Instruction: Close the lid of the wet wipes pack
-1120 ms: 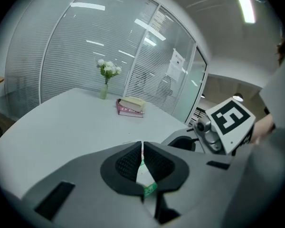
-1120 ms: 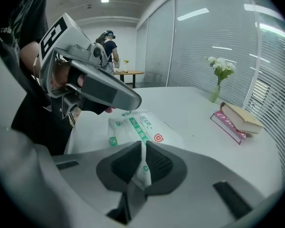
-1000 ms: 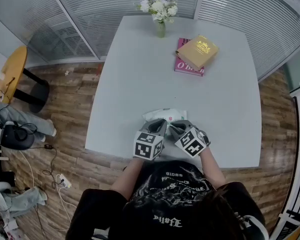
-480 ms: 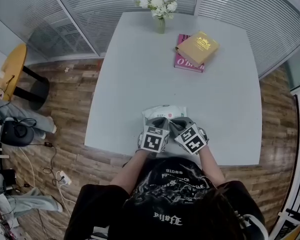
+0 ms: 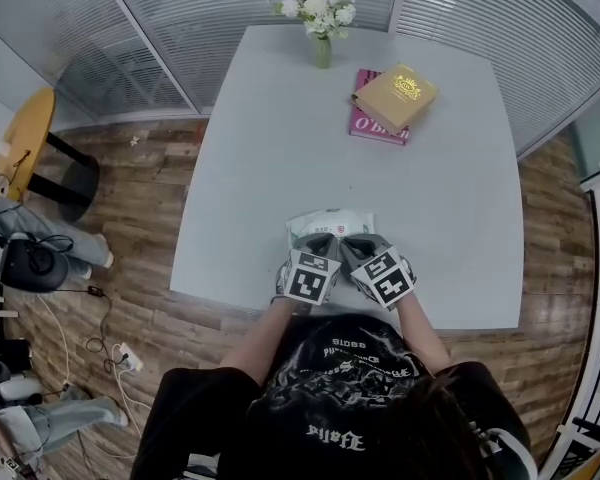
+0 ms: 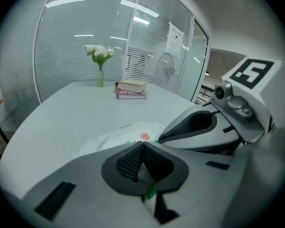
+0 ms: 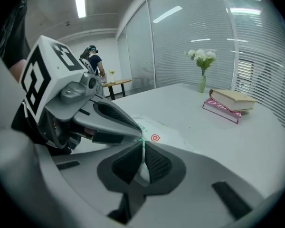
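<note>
**Item: wet wipes pack** (image 5: 330, 222). White soft pack with a small red shield mark and green print. It lies flat on the white table (image 5: 280, 128), lower centre of the head view, close to the table's near edge and directly ahead of both tools.

**Left gripper** (image 6: 142, 146). Angled down at the near end of the pack. The jaws are brought together, with a thin white-and-green sliver of the pack pinched between the pads. Whether that sliver is wrapper or lid flap cannot be told.

**Right gripper** (image 7: 143, 148). Just beside the left one, tips nearly meeting it. Its jaws have just been closing and now stand nearly together on a thin white strip of the same pack.

**Purpose, judged.** The twin pinch probably steadies the limp pack and takes hold of the flap before it is laid down. The lid looks not yet sealed.

**Clearances.** The near table edge runs just under the tools, so a pull toward the person has little room. The tabletop beyond the pack is bare. The yellow book (image 5: 398, 96) on the pink book (image 5: 365, 133), upper right, and the vase of flowers (image 5: 322, 23), top centre, stand well apart from the pack.
</note>
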Action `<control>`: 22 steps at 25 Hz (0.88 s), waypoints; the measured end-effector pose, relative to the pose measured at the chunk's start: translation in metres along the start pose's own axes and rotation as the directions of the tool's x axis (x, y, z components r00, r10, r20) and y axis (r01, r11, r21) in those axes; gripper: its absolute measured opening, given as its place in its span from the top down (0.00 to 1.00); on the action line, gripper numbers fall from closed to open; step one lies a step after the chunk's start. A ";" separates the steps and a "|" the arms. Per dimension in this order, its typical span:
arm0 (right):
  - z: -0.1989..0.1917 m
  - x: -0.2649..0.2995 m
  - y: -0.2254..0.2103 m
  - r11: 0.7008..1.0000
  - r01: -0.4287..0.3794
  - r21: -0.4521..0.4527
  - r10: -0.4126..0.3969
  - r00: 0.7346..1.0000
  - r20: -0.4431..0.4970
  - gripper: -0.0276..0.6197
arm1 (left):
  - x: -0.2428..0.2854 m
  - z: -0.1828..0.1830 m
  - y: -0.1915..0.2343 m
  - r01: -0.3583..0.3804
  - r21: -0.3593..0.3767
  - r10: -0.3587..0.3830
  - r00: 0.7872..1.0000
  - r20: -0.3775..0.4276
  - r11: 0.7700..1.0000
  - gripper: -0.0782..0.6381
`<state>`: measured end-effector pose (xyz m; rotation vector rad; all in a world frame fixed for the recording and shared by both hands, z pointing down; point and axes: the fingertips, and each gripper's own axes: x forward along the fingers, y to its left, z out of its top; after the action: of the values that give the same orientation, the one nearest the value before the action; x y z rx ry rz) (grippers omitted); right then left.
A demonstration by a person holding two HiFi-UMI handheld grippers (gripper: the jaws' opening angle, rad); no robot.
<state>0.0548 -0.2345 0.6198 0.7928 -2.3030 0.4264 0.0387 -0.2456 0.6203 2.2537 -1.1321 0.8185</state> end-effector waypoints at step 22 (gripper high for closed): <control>0.042 -0.109 -0.030 0.909 0.371 0.191 -0.416 0.839 0.351 0.95 | -0.133 0.021 0.042 0.012 -0.060 0.017 0.888 0.460 0.998 0.88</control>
<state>0.1195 -0.2317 0.5185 1.4919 -2.3867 0.2281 -0.0535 -0.2103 0.5195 2.4639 -1.3410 0.2375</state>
